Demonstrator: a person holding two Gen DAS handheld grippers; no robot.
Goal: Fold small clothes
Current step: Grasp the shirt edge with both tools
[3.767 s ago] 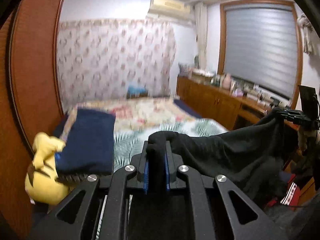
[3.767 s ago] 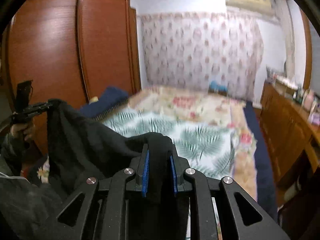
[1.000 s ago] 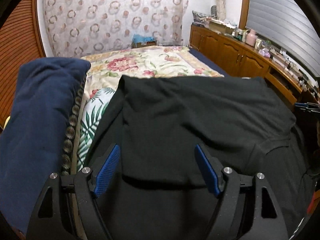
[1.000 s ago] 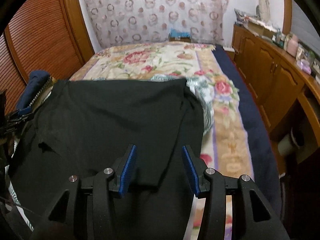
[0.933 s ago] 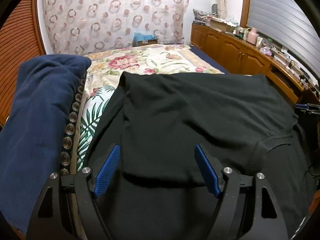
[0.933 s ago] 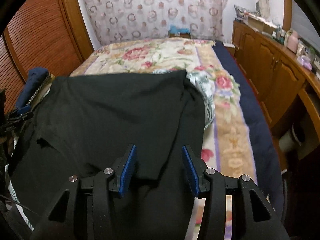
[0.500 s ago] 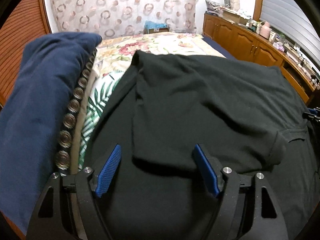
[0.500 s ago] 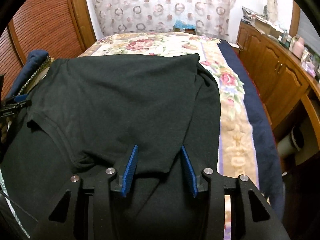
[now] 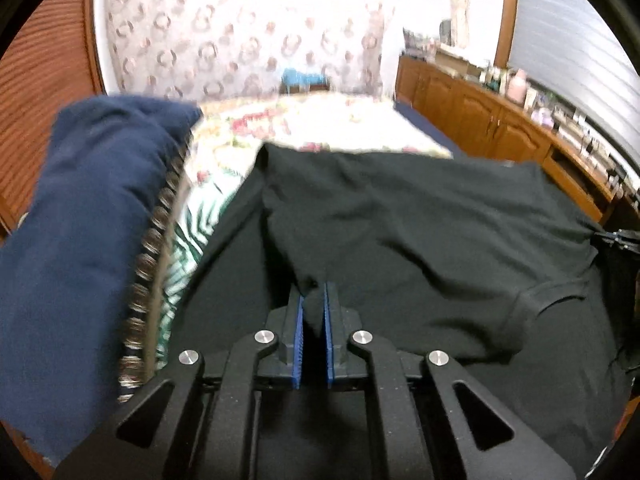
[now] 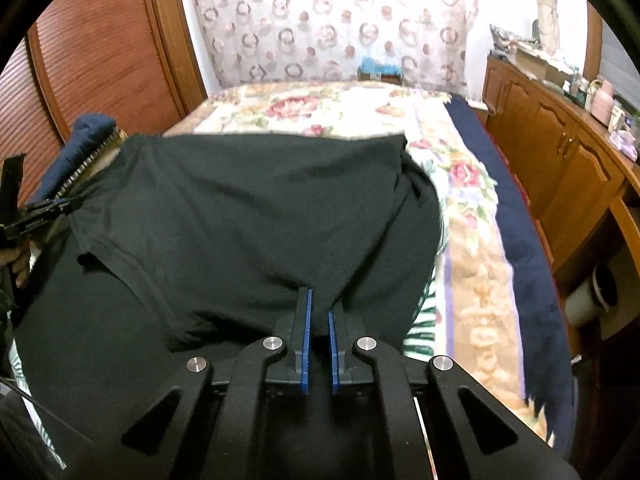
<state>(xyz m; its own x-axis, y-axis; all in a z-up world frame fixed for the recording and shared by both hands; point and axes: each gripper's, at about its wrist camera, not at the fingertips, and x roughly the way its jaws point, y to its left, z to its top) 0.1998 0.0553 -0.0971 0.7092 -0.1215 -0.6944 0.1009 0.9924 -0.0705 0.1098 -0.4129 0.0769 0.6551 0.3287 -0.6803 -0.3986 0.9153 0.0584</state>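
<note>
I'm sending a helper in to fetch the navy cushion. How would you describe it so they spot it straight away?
Start at the bed with the floral cover, where a black shirt lies spread. The cushion sits along the bed's edge beside the slatted wooden wardrobe, just next to the shirt. It is the only plump navy thing there, with a beaded trim down its side.

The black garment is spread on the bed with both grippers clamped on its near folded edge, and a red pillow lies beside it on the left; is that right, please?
Nearly. The pillow is navy blue, not red, as the left wrist view shows. The black garment is spread on the bed, and the left gripper and right gripper are both clamped on its near folded edge.
</note>
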